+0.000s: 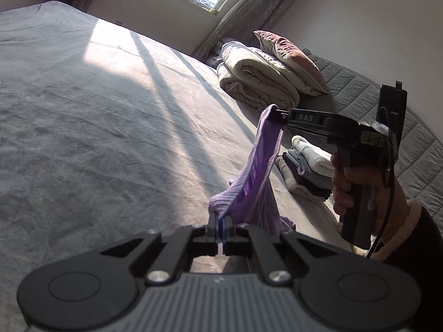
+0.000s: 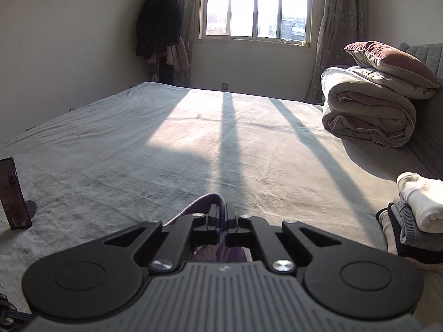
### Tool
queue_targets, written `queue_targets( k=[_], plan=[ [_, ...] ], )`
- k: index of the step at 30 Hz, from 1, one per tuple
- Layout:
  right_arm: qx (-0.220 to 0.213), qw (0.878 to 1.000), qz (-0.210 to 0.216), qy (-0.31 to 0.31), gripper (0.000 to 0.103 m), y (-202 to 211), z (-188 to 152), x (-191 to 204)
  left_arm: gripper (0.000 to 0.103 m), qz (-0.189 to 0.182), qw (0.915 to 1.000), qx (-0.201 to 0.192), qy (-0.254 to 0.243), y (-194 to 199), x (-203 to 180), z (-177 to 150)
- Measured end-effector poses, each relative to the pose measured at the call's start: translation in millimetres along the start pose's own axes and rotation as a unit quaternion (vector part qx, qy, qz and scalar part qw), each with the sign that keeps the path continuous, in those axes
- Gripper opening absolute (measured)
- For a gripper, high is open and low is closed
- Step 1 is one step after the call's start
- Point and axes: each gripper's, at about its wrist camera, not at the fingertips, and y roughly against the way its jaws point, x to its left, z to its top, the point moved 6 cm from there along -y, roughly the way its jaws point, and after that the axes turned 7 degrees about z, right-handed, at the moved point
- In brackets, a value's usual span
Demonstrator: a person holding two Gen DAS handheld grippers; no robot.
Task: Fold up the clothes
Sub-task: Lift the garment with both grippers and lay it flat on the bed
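Note:
A purple garment point(image 1: 259, 171) hangs in the air above the grey bed point(image 1: 97, 138), stretched between both grippers. My left gripper point(image 1: 220, 220) is shut on its lower bunched edge. My right gripper point(image 1: 278, 114) shows in the left wrist view, held by a hand, and is shut on the garment's upper corner. In the right wrist view, my right gripper point(image 2: 221, 211) pinches a purple fold point(image 2: 206, 200) that shows just past the jaws; more purple cloth shows under the gripper. The rest of the garment is hidden there.
A stack of folded clothes point(image 1: 307, 166) lies at the bed's right side, also in the right wrist view point(image 2: 418, 215). A rolled quilt point(image 2: 368, 110) with a pillow point(image 2: 393, 61) sits by the headboard. A dark upright stand point(image 2: 13, 193) is at the left.

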Motion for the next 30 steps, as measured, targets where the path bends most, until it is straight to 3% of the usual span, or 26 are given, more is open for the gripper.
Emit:
queue_targets(
  k=[7,17,24,25,26,28,30],
  plan=[
    [0.006,0.998,0.057,0.018,0.002,-71,33,76,0.002,0.055,0.9949,-0.056,0.064,29,59,23],
    [0.054,0.991,0.100,0.074,0.002,-168,22,172,0.002,0.161,0.9775,-0.051,0.126,15,156,23],
    [0.107,0.986,0.108,0.063,0.003,-214,-2,181,0.004,0.202,0.9704,-0.032,0.129,-7,181,20],
    [0.117,0.985,0.113,0.053,0.010,-218,-6,178,0.005,0.209,0.9693,-0.035,0.125,-7,180,21],
    [0.127,0.984,0.117,0.044,0.015,-221,-9,175,0.012,0.217,0.9681,-0.039,0.120,-8,180,23],
    [0.144,0.981,0.125,0.024,0.015,-221,-12,167,0.024,0.231,0.9654,-0.046,0.111,-8,179,26],
    [0.150,0.980,0.130,0.011,0.020,-213,-12,154,0.030,0.232,0.9656,-0.051,0.106,-8,174,29]
  ],
)
